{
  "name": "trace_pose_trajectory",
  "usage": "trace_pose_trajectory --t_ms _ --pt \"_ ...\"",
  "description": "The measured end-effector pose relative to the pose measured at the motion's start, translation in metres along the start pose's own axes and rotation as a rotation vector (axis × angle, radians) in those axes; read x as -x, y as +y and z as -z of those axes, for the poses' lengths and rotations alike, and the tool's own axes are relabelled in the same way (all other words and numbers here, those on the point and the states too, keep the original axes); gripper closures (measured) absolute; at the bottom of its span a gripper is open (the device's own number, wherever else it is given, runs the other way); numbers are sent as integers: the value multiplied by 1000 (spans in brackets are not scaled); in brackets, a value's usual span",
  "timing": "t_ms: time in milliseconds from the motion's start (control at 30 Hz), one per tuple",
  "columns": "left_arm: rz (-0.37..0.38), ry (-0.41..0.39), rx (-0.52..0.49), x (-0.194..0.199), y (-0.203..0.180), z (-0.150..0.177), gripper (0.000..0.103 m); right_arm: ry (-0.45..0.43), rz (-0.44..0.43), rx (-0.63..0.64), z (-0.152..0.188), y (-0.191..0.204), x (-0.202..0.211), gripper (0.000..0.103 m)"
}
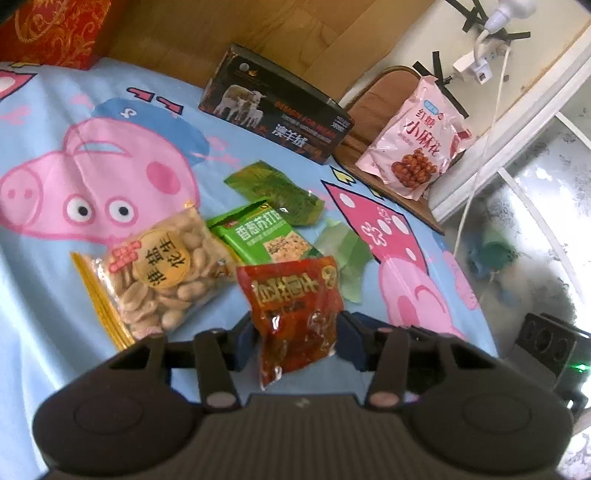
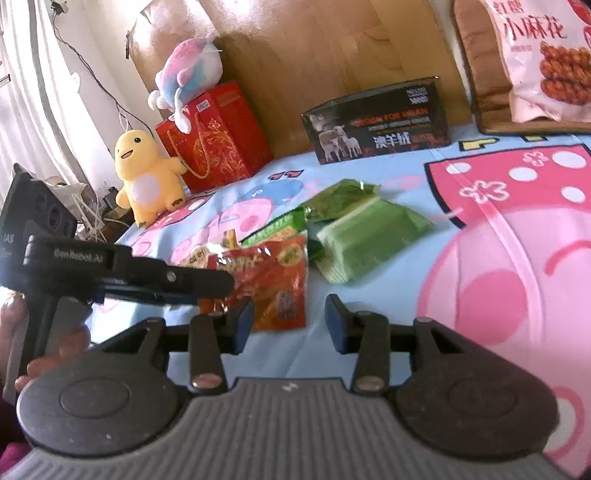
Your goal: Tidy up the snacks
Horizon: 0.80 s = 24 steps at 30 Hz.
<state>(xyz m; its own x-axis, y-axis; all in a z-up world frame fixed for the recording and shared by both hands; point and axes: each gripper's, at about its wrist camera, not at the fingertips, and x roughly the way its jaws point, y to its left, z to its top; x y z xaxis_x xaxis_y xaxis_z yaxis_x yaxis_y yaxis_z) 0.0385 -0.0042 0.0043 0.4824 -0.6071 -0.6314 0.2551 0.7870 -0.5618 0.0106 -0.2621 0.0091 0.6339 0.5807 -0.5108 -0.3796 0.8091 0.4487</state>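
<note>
My left gripper is shut on a red snack packet and holds it above the bed sheet. The same packet shows in the right wrist view, pinched by the left gripper coming in from the left. Behind it lie a clear bag of peanuts, a green cracker pack, a dark green packet and a pale green packet. My right gripper is open and empty, just in front of the red packet. A pink bag of fried twists leans on a brown cushion.
A black box with sheep printed on it stands at the back of the bed against a wooden headboard. A red gift bag, a yellow plush toy and a pastel plush toy sit at the far left. Cables hang at the right wall.
</note>
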Motion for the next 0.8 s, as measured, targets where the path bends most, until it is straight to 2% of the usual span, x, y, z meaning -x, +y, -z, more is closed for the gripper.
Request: trace_pose_trajectory --t_ms 33,100,133,267,400,533,633,700,767,800 --pt "-22 -2 -6 1 1 0 75 12 -13 11 -1 2 -3 57" --pt "-34 -6 -3 3 5 -1 75 18 -14 53 -1 9 -8 48" --pt "-33 -10 1 4 8 -1 77 20 -14 77 0 14 -10 47" --pt "-35 -24 -18 5 9 2 77 25 -18 144 6 23 -10 47" --pt "-27 -17 -22 3 10 -1 77 14 1 135 5 22 -11 51" --pt "-14 -16 -19 2 13 -2 77 -2 70 184 -3 23 -16 51" --pt "-28 0 -33 4 10 -1 77 22 25 186 -8 18 -23 48" --pt "-42 43 -99 9 0 3 76 49 1 193 -6 24 -22 49" --pt "-35 82 -144 17 -6 11 63 72 -14 223 2 30 -13 50" --pt "-34 91 -160 21 -8 14 61 80 -26 236 6 32 -7 50"
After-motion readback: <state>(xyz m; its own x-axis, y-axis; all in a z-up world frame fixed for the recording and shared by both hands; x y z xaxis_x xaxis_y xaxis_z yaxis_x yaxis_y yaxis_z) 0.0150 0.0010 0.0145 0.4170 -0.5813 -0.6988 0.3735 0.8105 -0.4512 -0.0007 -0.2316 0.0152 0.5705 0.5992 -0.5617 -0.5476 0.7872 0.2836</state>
